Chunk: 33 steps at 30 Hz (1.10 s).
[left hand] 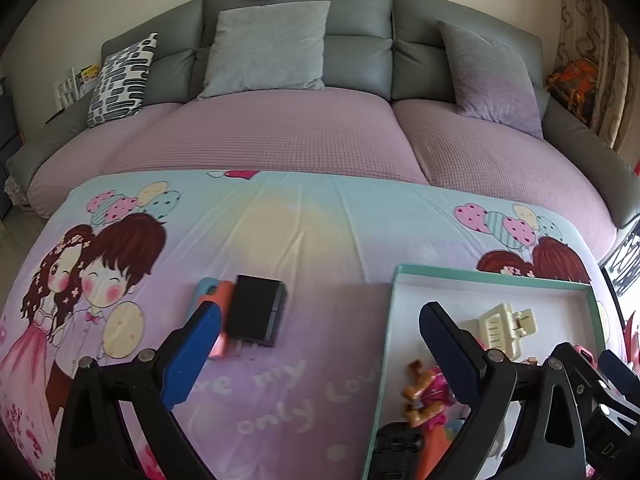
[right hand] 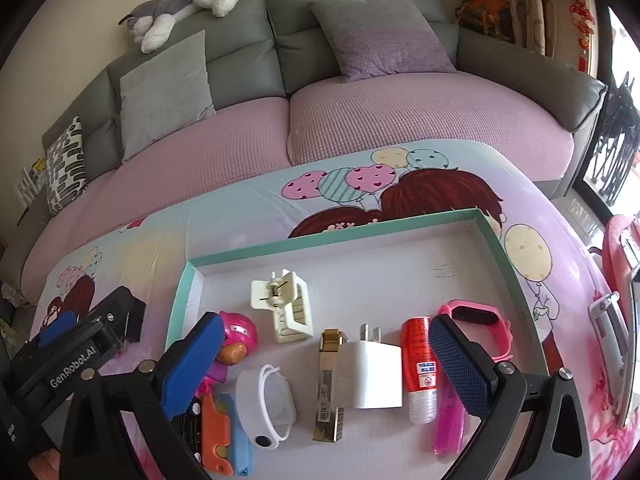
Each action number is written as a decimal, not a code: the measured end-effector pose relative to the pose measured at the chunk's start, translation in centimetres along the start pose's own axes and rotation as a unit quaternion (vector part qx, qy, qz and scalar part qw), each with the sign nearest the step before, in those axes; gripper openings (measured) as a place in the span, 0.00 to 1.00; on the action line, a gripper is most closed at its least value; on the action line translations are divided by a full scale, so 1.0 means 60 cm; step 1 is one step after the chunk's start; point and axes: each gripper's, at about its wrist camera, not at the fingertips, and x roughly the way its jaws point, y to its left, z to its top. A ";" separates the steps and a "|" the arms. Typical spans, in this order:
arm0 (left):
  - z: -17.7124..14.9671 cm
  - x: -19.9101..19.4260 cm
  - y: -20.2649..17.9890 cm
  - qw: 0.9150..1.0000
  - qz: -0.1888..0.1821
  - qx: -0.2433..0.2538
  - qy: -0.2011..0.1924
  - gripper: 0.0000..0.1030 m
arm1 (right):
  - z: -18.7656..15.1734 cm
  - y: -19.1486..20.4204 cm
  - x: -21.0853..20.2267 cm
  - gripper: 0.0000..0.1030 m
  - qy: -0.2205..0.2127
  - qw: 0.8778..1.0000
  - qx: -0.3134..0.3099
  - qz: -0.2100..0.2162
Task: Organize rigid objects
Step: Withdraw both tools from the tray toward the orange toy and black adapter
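Observation:
A black charger (left hand: 258,311) with its prongs towards me lies on the cartoon-print cloth, beside an orange and blue item (left hand: 211,300). My left gripper (left hand: 320,334) hangs open just in front of them, nothing between its fingers. To the right sits a teal-rimmed shallow box (right hand: 192,280) holding a cream hair clip (right hand: 286,306), a white charger (right hand: 376,374), a red tube (right hand: 418,364), a gold-capped bar (right hand: 329,384), a white band (right hand: 266,404), a pink watch (right hand: 476,320) and a pink toy figure (right hand: 236,334). My right gripper (right hand: 326,356) is open above the box contents.
The cloth-covered table (left hand: 304,232) stands against a grey sofa with a pink cover (left hand: 280,136) and several cushions. A plush dog (right hand: 180,4) lies on the sofa back. A pink chair (right hand: 620,280) is at the right edge.

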 end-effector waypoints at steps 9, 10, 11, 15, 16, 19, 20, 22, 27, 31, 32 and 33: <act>-0.002 0.000 0.076 0.999 0.026 -0.021 0.005 0.96 | -0.010 0.068 0.010 1.00 0.006 0.999 -0.047 -0.003; -0.003 0.001 0.087 0.999 0.028 -0.026 0.007 0.96 | -0.011 0.076 0.011 1.00 0.006 0.999 -0.051 -0.003; -0.004 0.002 0.095 0.999 0.028 -0.030 0.010 0.96 | -0.012 0.083 0.012 1.00 0.007 0.998 -0.055 -0.002; -0.010 0.006 0.133 0.998 0.032 -0.045 0.017 0.96 | -0.019 0.114 0.017 1.00 0.010 0.998 -0.066 0.012; -0.012 0.007 0.145 0.998 0.034 -0.049 0.020 0.96 | -0.021 0.123 0.019 1.00 0.010 0.997 -0.070 0.014; -0.019 0.012 0.178 0.997 0.041 -0.067 0.027 0.96 | -0.026 0.150 0.024 1.00 0.010 0.996 -0.085 0.020; -0.021 0.014 0.190 0.996 0.042 -0.075 0.028 0.96 | -0.028 0.159 0.026 1.00 0.011 0.996 -0.090 0.023; -0.025 0.019 0.207 0.995 0.040 -0.086 0.030 0.96 | -0.032 0.174 0.028 1.00 0.009 0.995 -0.098 0.030; -0.034 0.047 0.222 0.994 0.029 -0.093 0.043 0.96 | -0.040 0.198 0.037 1.00 0.010 0.993 -0.109 0.036; -0.043 0.081 0.221 0.994 0.019 -0.088 0.061 0.96 | -0.044 0.204 0.049 1.00 0.019 0.993 -0.110 0.028; -0.043 0.086 0.220 0.994 0.018 -0.088 0.066 0.96 | -0.045 0.205 0.051 1.00 0.019 0.993 -0.111 0.026; -0.044 0.092 0.220 0.994 0.019 -0.087 0.069 0.96 | -0.045 0.206 0.052 1.00 0.019 0.993 -0.113 0.024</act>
